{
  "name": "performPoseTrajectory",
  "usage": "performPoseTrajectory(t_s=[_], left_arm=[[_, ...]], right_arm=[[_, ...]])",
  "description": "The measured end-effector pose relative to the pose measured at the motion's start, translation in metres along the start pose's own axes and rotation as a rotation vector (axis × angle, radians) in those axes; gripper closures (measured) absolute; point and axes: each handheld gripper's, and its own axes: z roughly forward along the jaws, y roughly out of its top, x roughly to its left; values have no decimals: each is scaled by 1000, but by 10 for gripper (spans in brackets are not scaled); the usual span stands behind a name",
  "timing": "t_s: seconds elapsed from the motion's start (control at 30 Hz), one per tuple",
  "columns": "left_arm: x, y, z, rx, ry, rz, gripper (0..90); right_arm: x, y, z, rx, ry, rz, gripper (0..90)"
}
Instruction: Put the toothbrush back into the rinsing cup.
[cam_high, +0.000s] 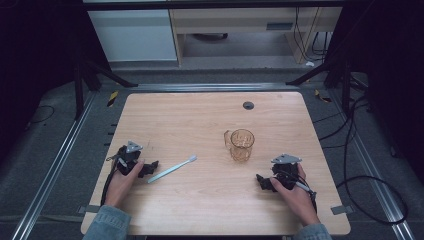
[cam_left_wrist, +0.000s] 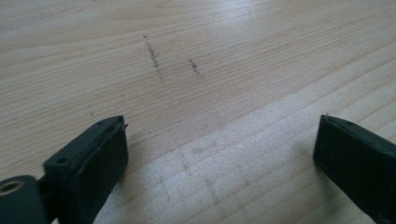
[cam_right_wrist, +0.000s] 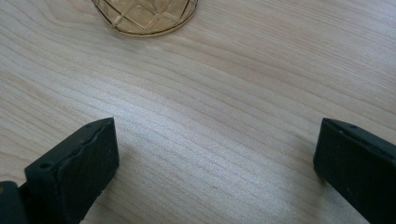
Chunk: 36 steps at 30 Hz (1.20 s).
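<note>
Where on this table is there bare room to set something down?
The far half of the table behind the cup is bare except a grommet. The near middle, between left gripper and right gripper, is bare. Toothbrush and cup crowd the centre.

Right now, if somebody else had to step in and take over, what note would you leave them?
Left hand-held gripper: open, holding nothing, resting on the table just left of the toothbrush.
Right hand-held gripper: open, holding nothing, low over the table, in front of the cup and to its right.
Toothbrush: lies flat, bristle end toward the cup, untouched.
Cup: amber glass, upright, handle to its left.
Done: nothing yet.
Left: probably pick up the toothbrush and stand it in the cup.
</note>
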Motion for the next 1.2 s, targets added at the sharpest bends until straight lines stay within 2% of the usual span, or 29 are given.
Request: performPoseTrajectory(t_s=[0.17,0.57,0.73,0.9,0.93,1.2], left_arm=[[0,2,-10,-25,8,0,44],[-8,18,-37,-45,-16,55,54],[-16,28,-47,-18,-38,91,55],[-30,37,-55,22,-59,149,66],[-30,37,-55,22,-59,149,68],[-51,44,-59,79,-76,232,111]], right_arm=[[0,0,0,-1,1,0,4],[0,0,0,-1,3,-1,4],[0,0,0,-2,3,-1,4],[0,0,0,-1,3,-1,4],[0,0,0,-1,2,-1,4],[0,0,0,-2,3,-1,4]])
